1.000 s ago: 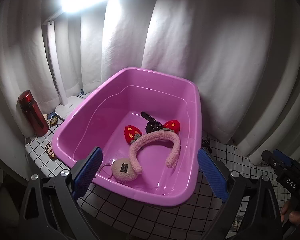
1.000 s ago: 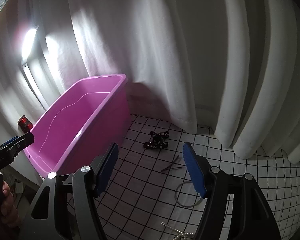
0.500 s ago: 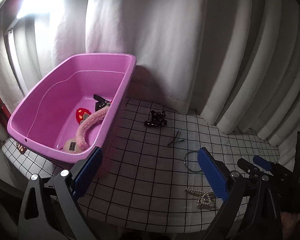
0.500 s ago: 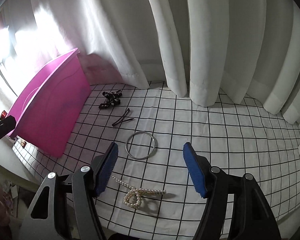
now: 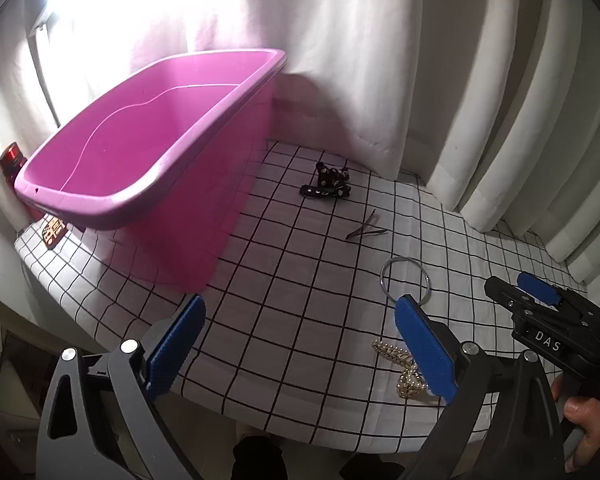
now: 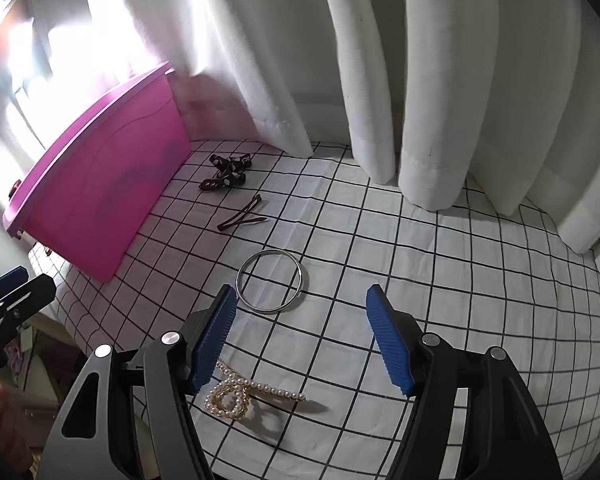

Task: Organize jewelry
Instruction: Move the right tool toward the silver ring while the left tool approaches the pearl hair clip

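Both tools stand released and empty. The right tool hovers over the front part of the bench, its blue pads spread wide; the left tool hangs over the front edge, likewise spread.

Jewelry lies loose on the checked cloth. The metal bangle lies flat just ahead of the right tool's left pad. The pearl hair clip lies near the front edge, partly under that same pad. A pair of dark hairpins lies further back, and a dark beaded piece sits near the rear, beside the pink tub at the left end of the bench.

Judgement: the step in hand is a pickup by the right tool, most likely of the bangle or the pearl clip. The bangle is thin and lies flat, so the pads should straddle one side of the ring, go down until they touch the cloth, and then close across the wire without bunching the fabric. The pearl clip offers more bulk; grip its looped end.

Limits of view: the tub's floor is hidden behind its wall in both views. The left view loses part of the pearl clip and the bangle's near arc behind a pad. What the beaded piece is cannot be determined.
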`<state>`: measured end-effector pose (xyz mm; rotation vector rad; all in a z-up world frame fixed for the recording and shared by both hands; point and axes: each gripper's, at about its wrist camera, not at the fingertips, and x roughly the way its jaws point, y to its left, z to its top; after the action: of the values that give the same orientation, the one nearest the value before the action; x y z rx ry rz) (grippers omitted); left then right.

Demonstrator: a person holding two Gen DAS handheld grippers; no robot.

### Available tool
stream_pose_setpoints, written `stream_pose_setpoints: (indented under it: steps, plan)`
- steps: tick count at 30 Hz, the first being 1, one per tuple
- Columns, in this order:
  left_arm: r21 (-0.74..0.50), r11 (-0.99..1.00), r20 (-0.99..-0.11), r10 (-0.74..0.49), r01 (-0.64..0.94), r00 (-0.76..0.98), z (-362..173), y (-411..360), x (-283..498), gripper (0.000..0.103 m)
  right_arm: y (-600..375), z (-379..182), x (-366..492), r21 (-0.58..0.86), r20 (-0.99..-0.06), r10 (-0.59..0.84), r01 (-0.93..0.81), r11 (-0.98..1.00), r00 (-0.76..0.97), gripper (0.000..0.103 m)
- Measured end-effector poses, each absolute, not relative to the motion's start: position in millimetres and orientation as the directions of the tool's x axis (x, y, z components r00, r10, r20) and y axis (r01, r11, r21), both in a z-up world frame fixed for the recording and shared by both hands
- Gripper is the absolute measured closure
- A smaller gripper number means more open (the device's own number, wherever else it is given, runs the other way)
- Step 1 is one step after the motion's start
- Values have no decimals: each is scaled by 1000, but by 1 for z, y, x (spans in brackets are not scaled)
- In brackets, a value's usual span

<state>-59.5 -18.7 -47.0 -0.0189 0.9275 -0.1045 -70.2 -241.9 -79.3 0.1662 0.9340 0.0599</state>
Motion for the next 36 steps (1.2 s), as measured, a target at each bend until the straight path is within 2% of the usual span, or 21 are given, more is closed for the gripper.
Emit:
stream_pose_setpoints:
  steps: [6, 13, 19, 36]
  plan:
    - [-77, 982, -800, 42, -172, 599, -72, -40, -94, 9, -259, -100, -52, 177, -800, 281, -239, 955, 529, 39]
    - [-103, 922, -838, 123, -374, 532, -102, -69, -133, 9, -261, -125, -39, 133, -830, 356, -467, 874, 431, 39]
    - [-71, 913, -839, 163, -401, 519, -122, -96, -138, 9, -254, -144, -24, 131, -833, 396, -558, 819, 386, 39]
    - [-100, 891, -842, 161, -442, 515, -161, -129, -112, 9, -228, -174, 7, 129, -828, 460, -689, 714, 322, 39]
